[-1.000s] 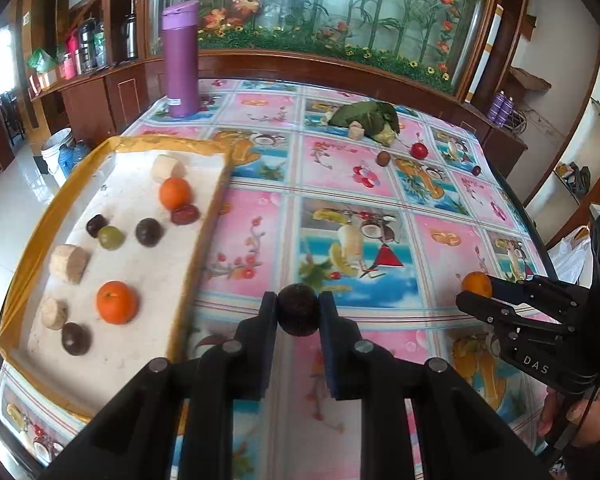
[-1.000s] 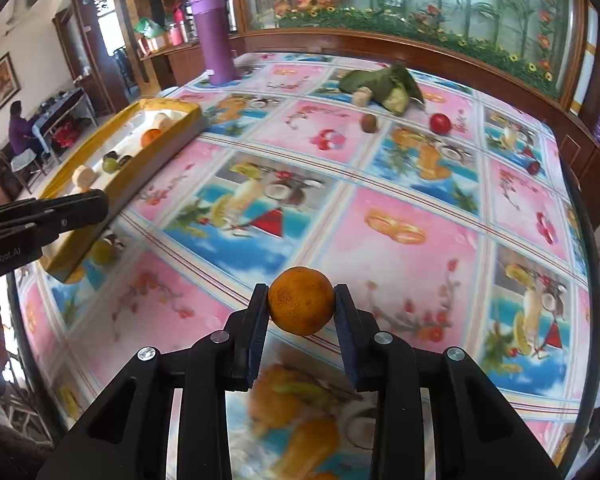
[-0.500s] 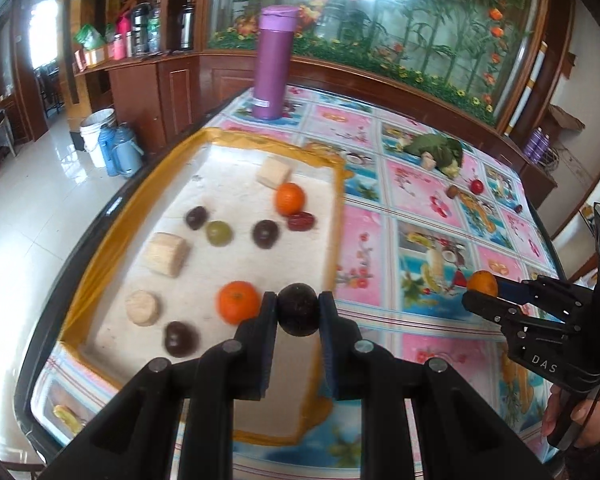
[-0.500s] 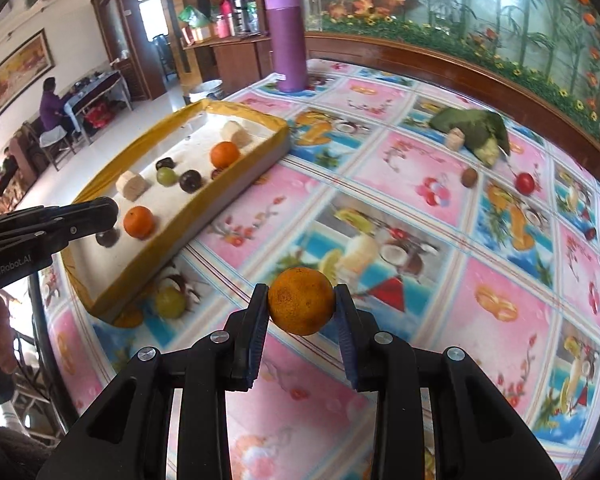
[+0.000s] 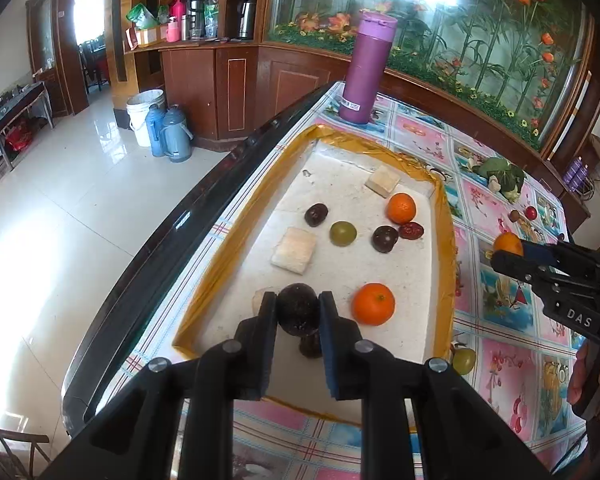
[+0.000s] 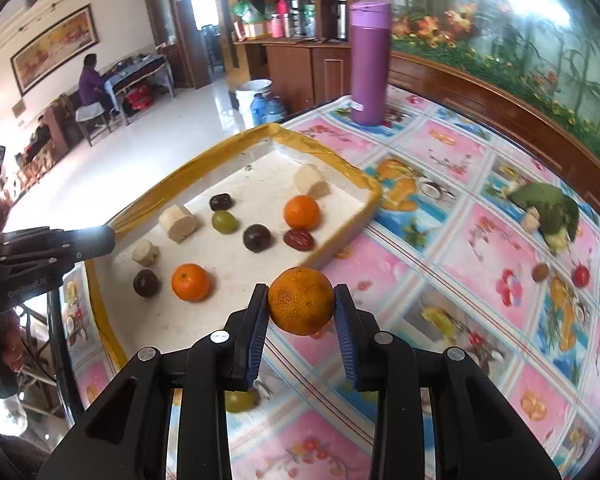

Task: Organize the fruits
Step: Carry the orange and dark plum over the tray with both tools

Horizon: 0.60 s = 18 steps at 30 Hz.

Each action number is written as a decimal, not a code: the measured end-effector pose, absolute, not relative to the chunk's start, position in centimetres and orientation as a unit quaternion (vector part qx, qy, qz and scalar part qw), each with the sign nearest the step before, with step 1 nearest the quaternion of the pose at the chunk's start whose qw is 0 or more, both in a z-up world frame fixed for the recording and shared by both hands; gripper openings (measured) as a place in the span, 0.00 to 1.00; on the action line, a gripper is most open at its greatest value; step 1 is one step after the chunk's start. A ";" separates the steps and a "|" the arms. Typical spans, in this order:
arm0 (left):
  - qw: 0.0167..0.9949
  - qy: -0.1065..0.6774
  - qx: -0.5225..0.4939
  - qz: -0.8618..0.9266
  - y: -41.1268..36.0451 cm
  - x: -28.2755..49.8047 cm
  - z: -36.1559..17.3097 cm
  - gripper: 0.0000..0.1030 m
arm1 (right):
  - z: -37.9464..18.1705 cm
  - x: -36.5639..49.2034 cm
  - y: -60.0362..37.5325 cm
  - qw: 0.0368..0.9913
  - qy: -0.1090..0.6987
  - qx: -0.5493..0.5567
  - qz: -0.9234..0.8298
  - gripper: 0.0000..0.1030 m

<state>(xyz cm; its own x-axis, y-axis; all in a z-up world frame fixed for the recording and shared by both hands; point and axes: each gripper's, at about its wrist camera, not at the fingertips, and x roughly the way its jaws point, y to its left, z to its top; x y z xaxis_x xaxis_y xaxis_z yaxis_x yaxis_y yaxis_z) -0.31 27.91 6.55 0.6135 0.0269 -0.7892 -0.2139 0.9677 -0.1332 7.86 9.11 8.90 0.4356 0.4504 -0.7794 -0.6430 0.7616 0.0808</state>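
Left wrist view, near to far: left claw (image 5: 298,314) clenched on a dark round fruit (image 5: 298,312), already hanging over the near end of the yellow-rimmed tray (image 5: 446,240); free white floor just ahead at 12 o'clock. Right wrist view: right claw (image 6: 301,304) clamped on an orange (image 6: 301,300), over the desk (image 6: 440,248) outside the tray's near corner; tray interior off at 10 o'clock. Left nearer, probably drops first.

a dark fruit (image 5: 309,347) on the tray lies half hidden behind the held dark round fruit (image 5: 298,314).
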 end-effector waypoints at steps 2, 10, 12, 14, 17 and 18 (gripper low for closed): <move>0.890 0.438 -0.111 0.062 27.9 -0.4 6.4 0.22 | 8.7 8.1 10.3 0.834 0.421 -0.124 0.335 0.30; 0.883 0.455 -0.114 0.012 25.3 -0.6 5.5 0.22 | 7.6 9.4 13.8 0.814 0.434 -0.142 0.360 0.30; 0.880 0.462 -0.113 -0.001 24.5 -0.5 5.0 0.22 | 7.2 9.5 14.3 0.810 0.436 -0.149 0.363 0.30; 0.875 0.471 -0.111 -0.010 23.8 -0.4 4.5 0.22 | 6.8 9.7 14.8 0.806 0.438 -0.157 0.366 0.30; 0.870 0.481 -0.106 -0.014 23.2 -0.2 3.8 0.22 | 6.3 9.9 15.4 0.800 0.442 -0.168 0.368 0.30; 0.868 0.484 -0.107 -0.014 23.1 -0.1 3.5 0.22 | 6.0 10.0 15.5 0.799 0.443 -0.170 0.369 0.30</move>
<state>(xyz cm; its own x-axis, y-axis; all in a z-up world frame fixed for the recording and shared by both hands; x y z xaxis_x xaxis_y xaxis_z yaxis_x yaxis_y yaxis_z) -0.10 23.11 3.53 0.5311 -0.1276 -0.8377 -0.0786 0.9769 -0.1987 9.96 15.49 6.04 0.3348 0.4381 -0.8343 -0.7403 0.6700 0.0548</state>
